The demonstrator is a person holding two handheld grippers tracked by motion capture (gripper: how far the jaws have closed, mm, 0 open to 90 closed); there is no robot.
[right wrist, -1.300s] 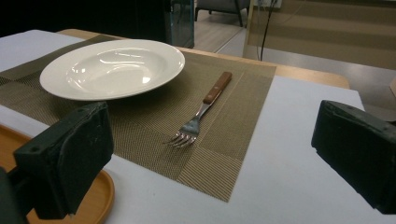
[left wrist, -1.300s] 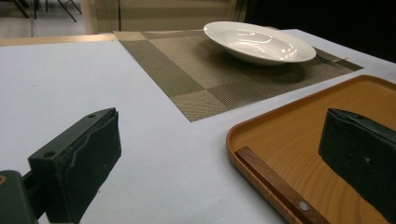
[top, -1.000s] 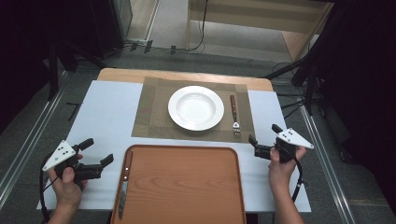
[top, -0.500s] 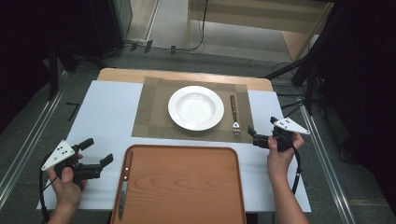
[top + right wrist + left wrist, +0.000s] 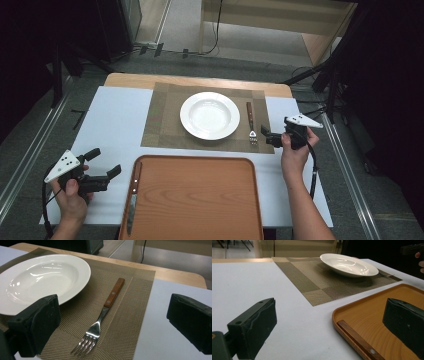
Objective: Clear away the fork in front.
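A white plate (image 5: 210,115) sits on a woven placemat (image 5: 160,120), and a wooden-handled fork (image 5: 250,122) lies to its right, tines toward me. A wooden-handled knife (image 5: 132,200) rests along the left edge of an orange tray (image 5: 195,200). My right gripper (image 5: 266,136) is open just right of the fork's tines. In the right gripper view the fork (image 5: 105,310) lies between the open gripper (image 5: 115,317) jaws, beside the plate (image 5: 42,277). My left gripper (image 5: 106,161) is open left of the tray. The left gripper view has the open gripper (image 5: 332,315) facing the knife handle (image 5: 359,341) and tray rim (image 5: 342,312).
A white sheet (image 5: 115,125) covers the wooden table (image 5: 200,80). Bare sheet lies left of the placemat and right of the tray. Cables and dark stands stand on the floor beyond the table. The other hand (image 5: 420,260) is at the far right in the left gripper view.
My right gripper has moved forward and left, ending close beside the fork's tines. The left gripper, knife, fork and plate have stayed put.
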